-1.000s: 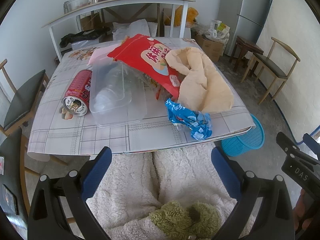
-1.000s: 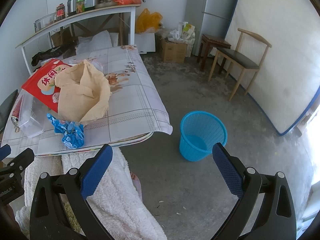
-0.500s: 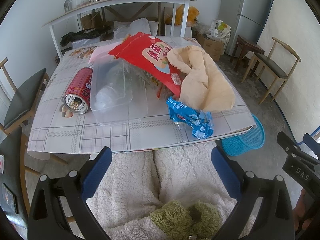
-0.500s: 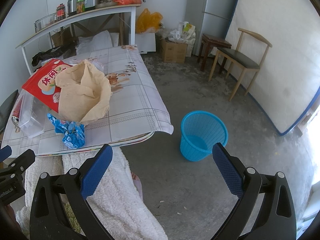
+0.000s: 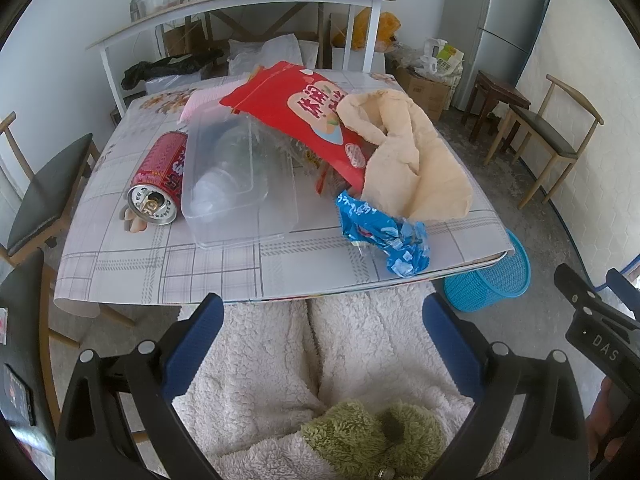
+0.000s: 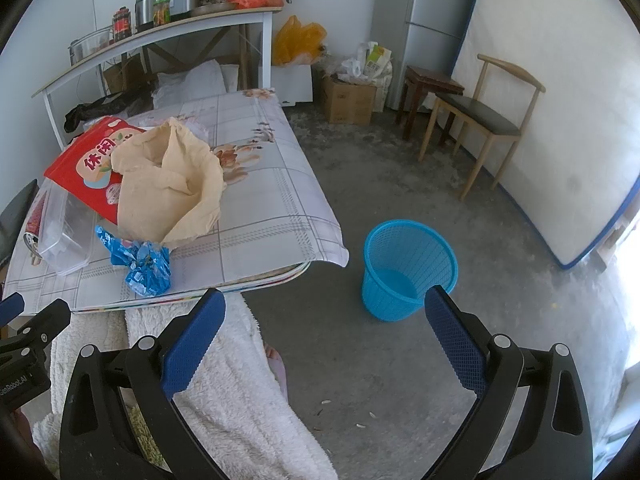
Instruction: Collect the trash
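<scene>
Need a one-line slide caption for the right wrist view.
Open right gripper hovers above the floor beside an empty blue basket; blue wrapper, tan paper bag and red snack bag wait on the table.

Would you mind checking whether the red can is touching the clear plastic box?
Touching. In the left wrist view the can lies on its side with its wall pressed against the left wall of the box; no tablecloth shows between them.

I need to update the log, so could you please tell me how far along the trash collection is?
Nothing looks done: the blue basket on the floor appears empty. Nothing is in hand: the left gripper and right gripper are both open, short of the table. Left to collect: blue wrapper, red snack bag, tan crumpled paper, red can and clear plastic container.
</scene>
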Tool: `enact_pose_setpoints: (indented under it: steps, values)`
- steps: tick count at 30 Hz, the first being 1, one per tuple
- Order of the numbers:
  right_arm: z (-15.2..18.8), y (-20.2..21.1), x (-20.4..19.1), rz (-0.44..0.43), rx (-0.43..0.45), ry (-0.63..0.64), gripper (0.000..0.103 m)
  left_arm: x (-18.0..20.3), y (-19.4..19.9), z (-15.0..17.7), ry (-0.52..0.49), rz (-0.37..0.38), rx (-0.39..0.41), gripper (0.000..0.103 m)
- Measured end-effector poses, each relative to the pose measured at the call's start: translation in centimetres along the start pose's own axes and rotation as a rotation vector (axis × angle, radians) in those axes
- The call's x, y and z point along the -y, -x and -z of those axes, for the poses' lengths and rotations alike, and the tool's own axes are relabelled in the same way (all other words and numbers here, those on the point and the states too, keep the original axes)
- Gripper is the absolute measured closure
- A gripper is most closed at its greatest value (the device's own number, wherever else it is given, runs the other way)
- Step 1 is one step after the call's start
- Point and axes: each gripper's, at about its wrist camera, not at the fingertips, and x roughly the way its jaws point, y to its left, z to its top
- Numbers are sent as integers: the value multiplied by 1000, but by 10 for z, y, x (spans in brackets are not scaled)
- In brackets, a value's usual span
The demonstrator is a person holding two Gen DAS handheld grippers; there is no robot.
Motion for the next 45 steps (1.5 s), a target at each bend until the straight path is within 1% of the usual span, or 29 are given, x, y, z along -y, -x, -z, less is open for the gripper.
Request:
enact_pose_setpoints:
  steps: [8, 12, 15, 17, 20, 24, 25, 26, 27, 28, 33, 35, 38, 41, 44, 45]
  values:
    - [-1, 0, -2, 0, 6, 1, 8, -7, -6, 4, 22, -5, -11, 6]
    - [-5, 1, -10, -11, 21, 4, 8, -15, -4, -2, 45, -7, 15, 6]
    - [-10, 2, -14, -33, 51, 18, 8, -26, 1, -8, 71, -23, 66, 6]
    - [-13, 2, -16, -51, 74, 31, 8, -34, 8, -10, 74, -30, 116, 6]
    - [-20, 0, -22, -134, 124, 71, 8, -39, 18, -11, 43, -31, 209, 6]
    - [-30, -3, -20, -181, 151, 69, 8, -36, 28, -10, -47, 38, 306, 6]
    - [-30, -4, -16, -187, 149, 65, 8, -33, 29, -8, -82, 83, 332, 6]
    - [-33, -6, -15, -198, 145, 58, 8, -29, 31, -5, -118, 146, 358, 6]
    - [-35, -8, -13, -208, 137, 52, 8, -26, 31, -4, -143, 191, 374, 6]
    - [-36, -10, -12, -217, 128, 48, 8, -21, 30, -4, -163, 217, 381, 6]
    - [-41, -27, -12, -239, 74, 21, 8, 11, 13, -2, -272, 246, 344, 6]
    - [-40, -34, -12, -246, 52, 9, 8, 26, 2, -3, -316, 236, 319, 6]
    - [-39, -44, -10, -246, 22, -2, 8, 43, -14, -2, -383, 226, 286, 17]
    - [-39, -56, -8, -242, -12, -13, 8, 53, -27, -3, -407, 204, 260, 32]
    - [-41, -67, -5, -244, -37, -26, 8, 60, -42, -7, -424, 191, 229, 38]
    - [-42, -69, -5, -247, -42, -29, 8, 63, -47, -8, -432, 183, 221, 38]
